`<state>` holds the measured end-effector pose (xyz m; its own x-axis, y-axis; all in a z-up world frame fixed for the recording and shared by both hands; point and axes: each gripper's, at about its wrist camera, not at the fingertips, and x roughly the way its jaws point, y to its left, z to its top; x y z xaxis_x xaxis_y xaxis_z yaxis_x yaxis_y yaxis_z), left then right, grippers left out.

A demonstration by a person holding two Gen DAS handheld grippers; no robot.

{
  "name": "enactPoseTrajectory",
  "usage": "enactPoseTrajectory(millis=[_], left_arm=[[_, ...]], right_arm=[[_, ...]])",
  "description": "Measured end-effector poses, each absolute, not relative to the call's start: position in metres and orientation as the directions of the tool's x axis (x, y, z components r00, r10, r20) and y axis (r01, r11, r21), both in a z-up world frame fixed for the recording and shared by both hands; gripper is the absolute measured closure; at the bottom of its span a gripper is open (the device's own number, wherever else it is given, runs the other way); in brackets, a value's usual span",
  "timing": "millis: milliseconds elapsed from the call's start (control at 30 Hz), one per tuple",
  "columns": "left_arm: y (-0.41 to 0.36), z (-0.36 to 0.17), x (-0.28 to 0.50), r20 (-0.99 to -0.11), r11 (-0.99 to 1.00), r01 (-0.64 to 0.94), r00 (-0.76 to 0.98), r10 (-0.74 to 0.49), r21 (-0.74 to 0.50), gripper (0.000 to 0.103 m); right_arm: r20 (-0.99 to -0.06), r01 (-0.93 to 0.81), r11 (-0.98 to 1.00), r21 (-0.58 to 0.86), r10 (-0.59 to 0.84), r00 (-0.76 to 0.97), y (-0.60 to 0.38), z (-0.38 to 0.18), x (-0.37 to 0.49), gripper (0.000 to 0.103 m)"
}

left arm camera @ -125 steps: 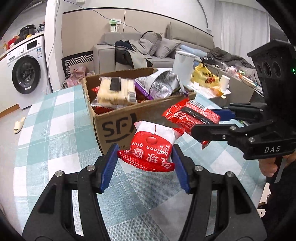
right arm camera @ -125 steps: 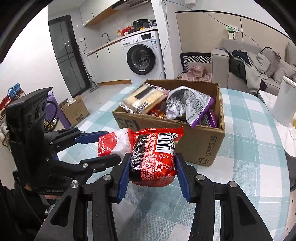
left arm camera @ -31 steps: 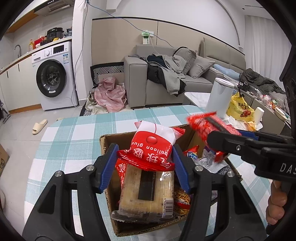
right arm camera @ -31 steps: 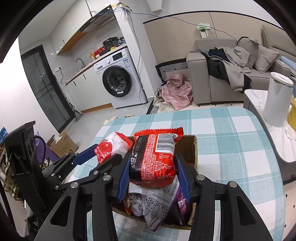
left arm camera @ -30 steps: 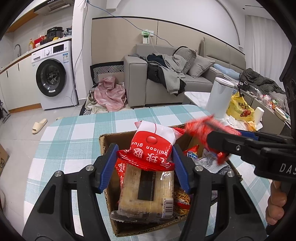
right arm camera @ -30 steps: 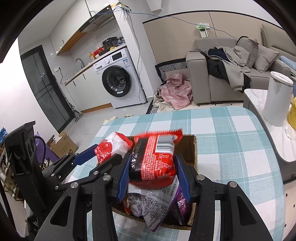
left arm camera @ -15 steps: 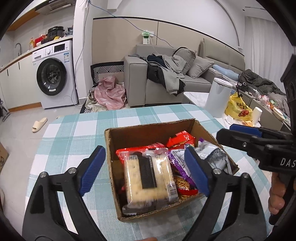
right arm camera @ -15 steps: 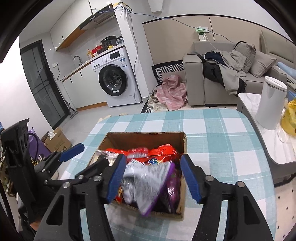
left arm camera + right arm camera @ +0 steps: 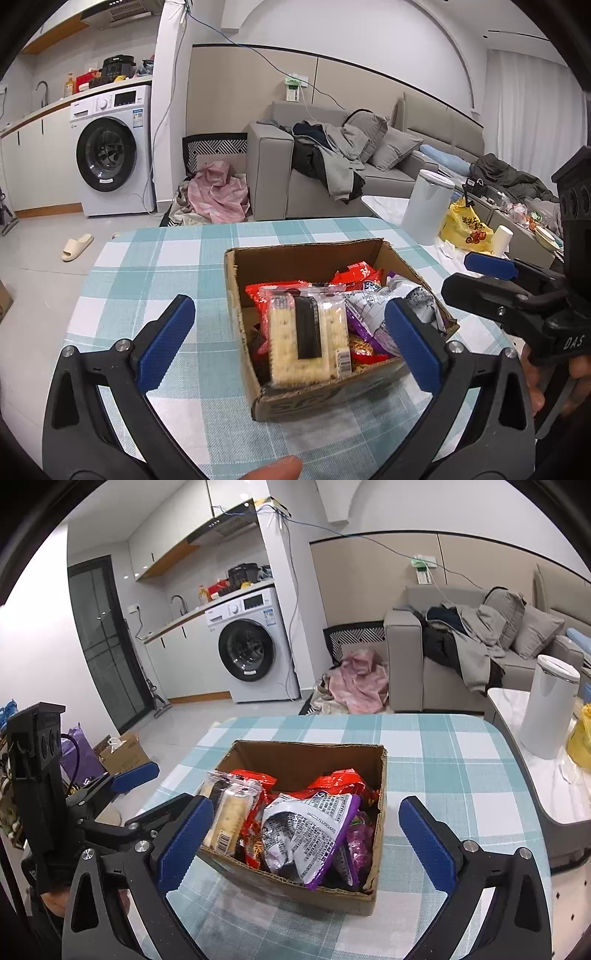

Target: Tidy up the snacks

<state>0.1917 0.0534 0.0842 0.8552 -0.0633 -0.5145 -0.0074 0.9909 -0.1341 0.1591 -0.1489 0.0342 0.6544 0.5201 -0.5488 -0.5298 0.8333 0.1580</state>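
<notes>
A brown cardboard box (image 9: 306,258) (image 9: 306,753) sits on the checked tablecloth, filled with snacks. A clear pack of crackers (image 9: 304,339) (image 9: 225,816) lies at its near left. Red packets (image 9: 354,271) (image 9: 340,781) lie toward the back. A silver-and-purple bag (image 9: 314,830) (image 9: 402,299) lies at the right. My left gripper (image 9: 290,347) is open and empty above the box's near side. My right gripper (image 9: 304,843) is open and empty above the box. Each gripper shows in the other's view, the right one (image 9: 491,273) and the left one (image 9: 133,775).
The table (image 9: 155,266) has a teal-and-white checked cloth. A white bin (image 9: 550,709) and a yellow bag (image 9: 465,225) stand on a side table to the right. A grey sofa (image 9: 332,173) and a washing machine (image 9: 251,646) are beyond the table.
Both grippers have opened and let go of their red snack packets, which now lie in the box. Both grippers have pulled back a little from the box.
</notes>
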Motion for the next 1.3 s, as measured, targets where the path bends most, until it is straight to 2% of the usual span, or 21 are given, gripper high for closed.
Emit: enactPoseTrajectory(millis=[600,1133,1300], left_arm=[[0.058,0.067,0.127,-0.468,0.993,-0.027,0.883,-0.03,-0.115,0.001],[0.05,0.038,0.099,-0.434,0.994,-0.023,0.901,-0.024,-0.104,0.001],[0.048,0.033,0.1,-0.426,0.995,-0.042,0.905,0.0,-0.089,0.001]], right_arm=[[-0.424,-0.573,0.805,0.151,0.577,0.698,-0.168,0.021,0.115,0.0],[-0.41,-0.596,0.8,0.07,0.567,0.714,-0.168,-0.016,0.084,0.0],[-0.381,-0.591,0.803,0.075,0.57,0.728,-0.175,-0.027,0.081,0.0]])
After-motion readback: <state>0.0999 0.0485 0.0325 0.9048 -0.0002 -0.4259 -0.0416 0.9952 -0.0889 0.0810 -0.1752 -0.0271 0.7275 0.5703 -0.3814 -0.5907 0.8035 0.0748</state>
